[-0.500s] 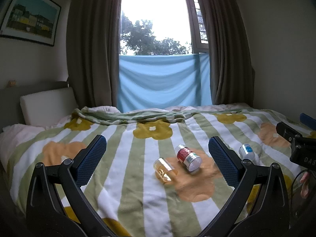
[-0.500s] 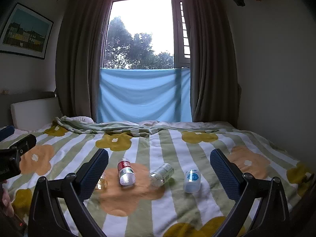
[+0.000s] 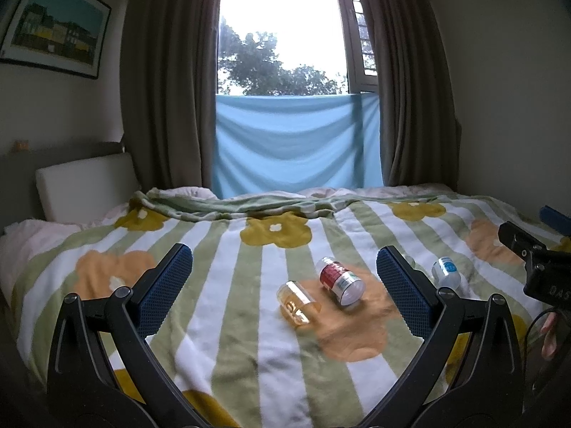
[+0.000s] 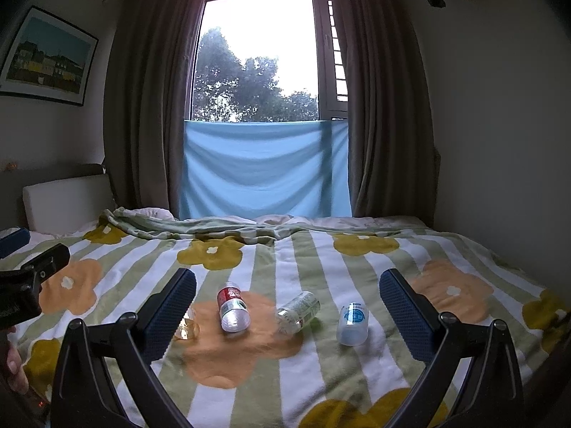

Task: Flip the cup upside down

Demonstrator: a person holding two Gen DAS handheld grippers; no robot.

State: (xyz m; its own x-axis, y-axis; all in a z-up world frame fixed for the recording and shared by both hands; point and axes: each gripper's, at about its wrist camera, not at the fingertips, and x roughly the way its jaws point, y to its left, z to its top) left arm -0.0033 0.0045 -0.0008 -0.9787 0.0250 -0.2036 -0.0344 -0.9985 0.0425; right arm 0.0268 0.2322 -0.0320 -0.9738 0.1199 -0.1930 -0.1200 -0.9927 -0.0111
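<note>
Several cups lie on their sides on the flowered striped blanket (image 3: 249,321). An amber clear cup (image 3: 298,301) and a red-labelled cup (image 3: 340,281) lie between and beyond the open fingers of my left gripper (image 3: 283,260). A white cup with a blue label (image 3: 446,273) lies further right. In the right wrist view, my right gripper (image 4: 288,278) is open and holds nothing. Beyond it lie the red-labelled cup (image 4: 232,308), a clear green-labelled cup (image 4: 298,310) and the white-blue cup (image 4: 352,322). The amber cup (image 4: 185,326) is half hidden behind the left finger.
A white cushion (image 3: 85,185) leans at the head of the bed on the left. A rumpled green blanket fold (image 3: 271,207) runs along the far edge, below the curtained window. A wall (image 4: 499,142) stands close on the right. A hand (image 3: 549,335) shows at the right edge.
Both views have shifted only slightly. The cups lie where they were and both grippers stay open.
</note>
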